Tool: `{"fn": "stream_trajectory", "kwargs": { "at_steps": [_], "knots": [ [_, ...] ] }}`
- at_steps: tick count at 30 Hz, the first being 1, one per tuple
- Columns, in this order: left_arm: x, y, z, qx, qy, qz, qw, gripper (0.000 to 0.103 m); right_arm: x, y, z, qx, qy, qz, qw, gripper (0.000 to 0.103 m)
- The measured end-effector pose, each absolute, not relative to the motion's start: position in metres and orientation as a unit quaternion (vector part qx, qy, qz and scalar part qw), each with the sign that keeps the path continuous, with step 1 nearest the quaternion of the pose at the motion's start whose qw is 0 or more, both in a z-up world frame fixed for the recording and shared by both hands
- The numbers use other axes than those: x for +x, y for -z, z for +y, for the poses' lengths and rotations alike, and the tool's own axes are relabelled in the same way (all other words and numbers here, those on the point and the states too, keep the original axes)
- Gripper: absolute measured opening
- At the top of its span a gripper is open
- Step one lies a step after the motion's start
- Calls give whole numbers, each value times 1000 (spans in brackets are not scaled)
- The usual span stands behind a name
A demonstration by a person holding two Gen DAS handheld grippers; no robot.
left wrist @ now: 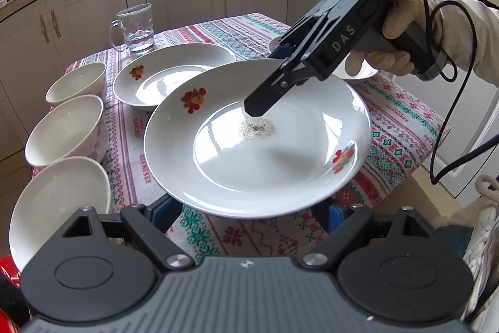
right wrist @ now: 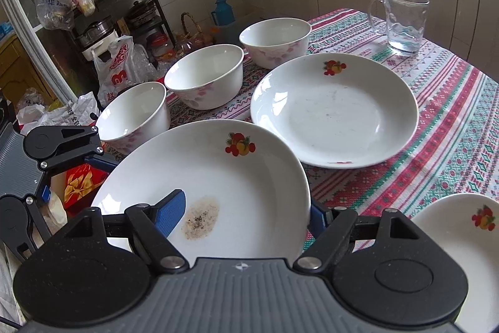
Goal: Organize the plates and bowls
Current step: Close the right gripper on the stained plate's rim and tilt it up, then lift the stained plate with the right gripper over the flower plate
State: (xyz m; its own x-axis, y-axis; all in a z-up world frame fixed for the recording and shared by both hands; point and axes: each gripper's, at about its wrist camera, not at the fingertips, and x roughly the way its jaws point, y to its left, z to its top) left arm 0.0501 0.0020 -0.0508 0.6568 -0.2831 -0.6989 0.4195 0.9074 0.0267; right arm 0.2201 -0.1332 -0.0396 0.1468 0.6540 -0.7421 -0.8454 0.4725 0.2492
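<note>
The left gripper point(left wrist: 249, 216) sat nearest, its blue-padded fingers spread wide with nothing pinched between them. The near rim of the raised plate point(left wrist: 249, 173) lay over that gap. I could not tell whether the pads touched its underside, but they seemed placed to steady it from below.

The right gripper point(left wrist: 256, 111) was clamped on the plate's far side, one finger lying across the glazed well and the other hidden beneath the rim. That pinch appeared to carry the weight and kept the dish clear of the woven tablecloth point(left wrist: 399, 127). The plate was glossy white ceramic, round and shallow, with fruit decals on its broad rim and a dried, speckled stain point(left wrist: 257, 128) at its centre.

To the left, three white bowls with faint pink flowers stood in a row along the table edge: the nearest bowl point(left wrist: 59, 198), the middle bowl point(left wrist: 65, 130) and the far bowl point(left wrist: 78, 81). They were deep and straight-walled, so probably meant for nesting.

Beyond the held dish, a matching second plate point(left wrist: 162, 83) rested flat on the cloth, a likely base for stacking. A third plate point(right wrist: 467, 239) lay off to the right. Farthest stood a clear glass mug point(left wrist: 135, 30) holding a little water.
</note>
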Motion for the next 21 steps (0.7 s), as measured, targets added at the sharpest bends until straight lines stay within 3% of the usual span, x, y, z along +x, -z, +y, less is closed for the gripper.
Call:
{"fn": "stream_trajectory", "kwargs": {
  "at_steps": [21],
  "knots": [
    [113, 34, -51, 130, 274, 350, 886, 90, 236, 18, -214, -83, -430, 403, 804, 84]
  ]
}}
